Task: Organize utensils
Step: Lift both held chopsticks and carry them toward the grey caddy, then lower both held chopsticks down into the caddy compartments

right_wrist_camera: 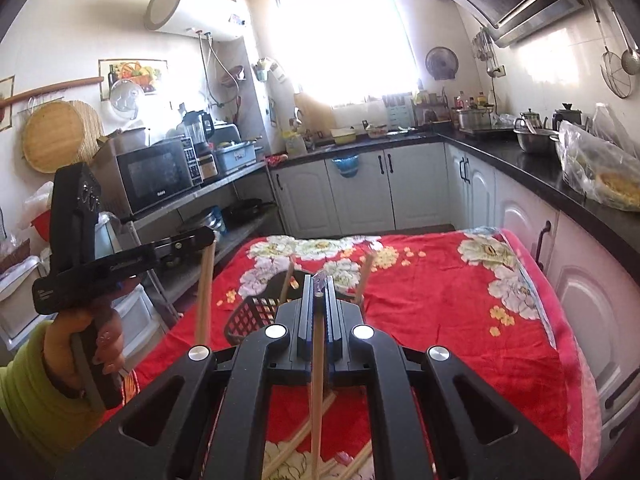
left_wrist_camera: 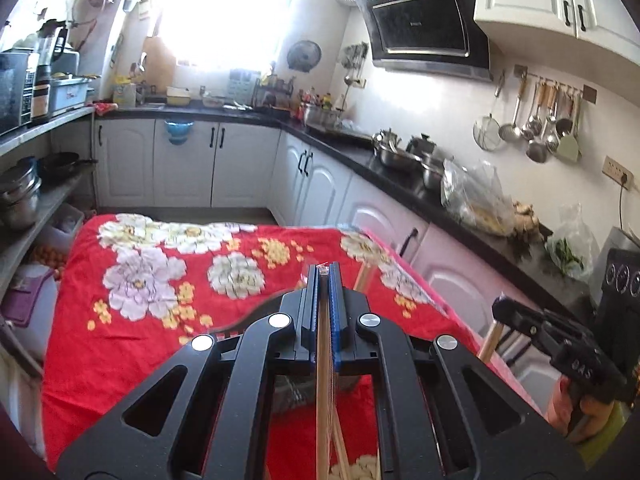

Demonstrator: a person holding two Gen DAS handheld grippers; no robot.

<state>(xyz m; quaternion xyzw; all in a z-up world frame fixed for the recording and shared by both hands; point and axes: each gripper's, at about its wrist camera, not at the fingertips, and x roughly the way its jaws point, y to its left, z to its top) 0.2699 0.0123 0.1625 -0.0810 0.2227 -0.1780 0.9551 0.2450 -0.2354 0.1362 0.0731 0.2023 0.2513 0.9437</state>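
Both grippers are clamping chopsticks above the tabletop, which a red floral blanket [left_wrist_camera: 160, 340] is covering. The left gripper [left_wrist_camera: 323, 270] is pinching a wooden chopstick [left_wrist_camera: 322, 380] between its blue pads, jaws together on it, with the stick hanging down toward the camera; from the right wrist view the same tool is showing at left, gripped by a hand [right_wrist_camera: 86, 344] in a yellow-green sleeve. The right gripper [right_wrist_camera: 319, 282] is likewise squeezing its own chopstick [right_wrist_camera: 317, 392], jaws nearly closed around it. A dark lattice basket [right_wrist_camera: 250, 316] is sitting on the blanket just ahead of the right gripper, with a few sticks already leaning upright in it, while loose chopsticks [right_wrist_camera: 288, 452] are lying on the blanket below. The step in hand looks like the carry — each picked stick being taken to the basket. The next move is likely calling for bringing each stick over the basket's mouth, keeping it roughly upright, lowering its tip inside, and only then releasing — carefully, since a thin stick could pivot in the pads or catch the rim.
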